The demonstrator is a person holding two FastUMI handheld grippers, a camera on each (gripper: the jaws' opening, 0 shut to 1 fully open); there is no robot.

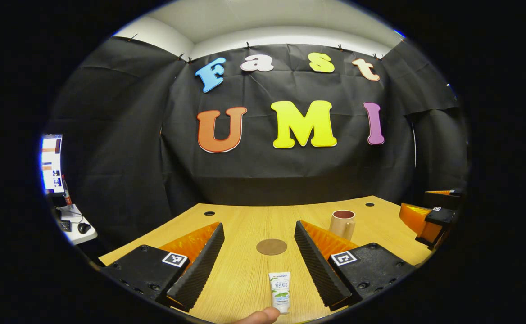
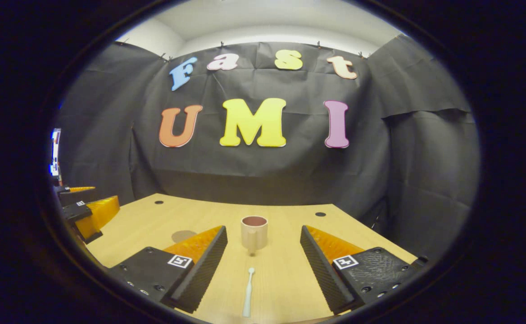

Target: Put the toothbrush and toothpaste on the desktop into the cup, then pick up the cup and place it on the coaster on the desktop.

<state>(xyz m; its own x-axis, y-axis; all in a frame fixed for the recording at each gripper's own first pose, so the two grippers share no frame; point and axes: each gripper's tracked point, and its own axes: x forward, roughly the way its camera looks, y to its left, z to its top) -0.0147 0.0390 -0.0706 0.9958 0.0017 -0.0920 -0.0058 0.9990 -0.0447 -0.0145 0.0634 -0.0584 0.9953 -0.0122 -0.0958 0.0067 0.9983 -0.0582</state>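
A white toothpaste tube (image 1: 280, 291) lies on the wooden desk between the fingers of my left gripper (image 1: 259, 263), which is open; a fingertip shows just below the tube. Beyond it sits a round brown coaster (image 1: 271, 246). A beige cup (image 1: 342, 223) stands upright to the right of the coaster. In the right gripper view, a white toothbrush (image 2: 247, 293) lies lengthwise between the fingers of my right gripper (image 2: 263, 265), also open. The cup (image 2: 254, 233) stands straight ahead with its handle facing me, and the coaster (image 2: 183, 235) lies to its left.
The wooden desk (image 1: 245, 216) has small round holes near its far corners. The other gripper (image 1: 432, 216) shows at the right edge of the left gripper view, and at the left edge (image 2: 87, 209) of the right gripper view. A side table with a monitor (image 1: 51, 164) stands far left.
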